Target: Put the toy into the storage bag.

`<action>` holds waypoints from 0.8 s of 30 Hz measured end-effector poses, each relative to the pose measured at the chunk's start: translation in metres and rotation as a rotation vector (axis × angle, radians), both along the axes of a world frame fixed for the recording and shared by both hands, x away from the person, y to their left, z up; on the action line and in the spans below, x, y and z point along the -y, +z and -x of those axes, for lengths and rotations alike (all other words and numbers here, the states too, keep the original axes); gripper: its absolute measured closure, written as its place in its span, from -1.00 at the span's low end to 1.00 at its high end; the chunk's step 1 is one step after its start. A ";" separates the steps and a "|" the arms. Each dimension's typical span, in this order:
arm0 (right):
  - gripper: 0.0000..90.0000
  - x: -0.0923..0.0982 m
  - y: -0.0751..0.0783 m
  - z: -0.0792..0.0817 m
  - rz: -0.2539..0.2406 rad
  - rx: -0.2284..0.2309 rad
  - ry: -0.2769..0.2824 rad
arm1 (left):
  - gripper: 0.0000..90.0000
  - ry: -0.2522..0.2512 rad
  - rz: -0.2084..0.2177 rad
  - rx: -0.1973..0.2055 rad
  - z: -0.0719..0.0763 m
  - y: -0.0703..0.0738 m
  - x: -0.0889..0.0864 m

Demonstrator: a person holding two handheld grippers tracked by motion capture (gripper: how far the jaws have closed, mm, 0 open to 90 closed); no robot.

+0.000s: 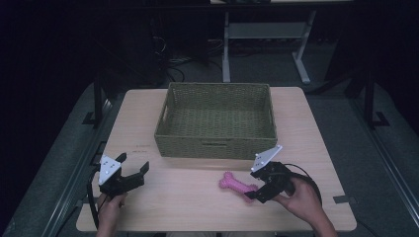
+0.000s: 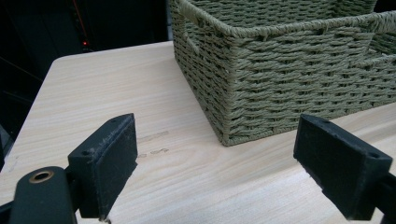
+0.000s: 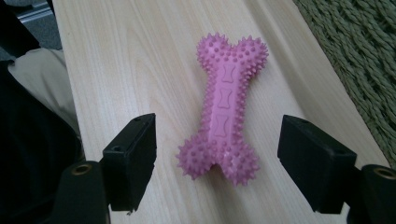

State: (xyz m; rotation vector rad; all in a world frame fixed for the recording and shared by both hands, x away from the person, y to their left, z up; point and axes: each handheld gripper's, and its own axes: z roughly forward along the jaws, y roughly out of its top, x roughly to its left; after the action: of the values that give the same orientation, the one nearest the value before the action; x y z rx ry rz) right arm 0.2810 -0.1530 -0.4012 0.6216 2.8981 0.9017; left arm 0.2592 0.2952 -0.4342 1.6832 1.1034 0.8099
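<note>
Pink and covered in small spikes, the bone-shaped toy [image 3: 224, 109] lies flat on the table [image 1: 188, 207], just in front of the woven basket [image 1: 216, 148]. The right gripper [image 3: 217, 163] straddles its near end, jaws spread (no contact yet); closing squarely seems next. The left gripper [image 2: 215, 163] hovers spread, idle.
</note>
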 end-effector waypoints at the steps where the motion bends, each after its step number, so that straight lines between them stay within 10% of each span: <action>1: -0.38 -0.002 0.000 -0.001 0.006 -0.002 0.001 | -0.71 0.001 -0.001 -0.001 0.000 0.000 0.000; 24: -0.09 -0.036 -0.023 -0.022 0.102 -0.069 0.014 | -0.71 0.001 0.003 -0.002 0.000 0.000 -0.001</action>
State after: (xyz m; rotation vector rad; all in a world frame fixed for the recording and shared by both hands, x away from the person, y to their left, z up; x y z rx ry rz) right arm 0.3026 -0.1169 -0.4237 0.6379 2.9904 0.7420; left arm 0.2593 0.2964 -0.4338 1.6819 1.1058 0.8071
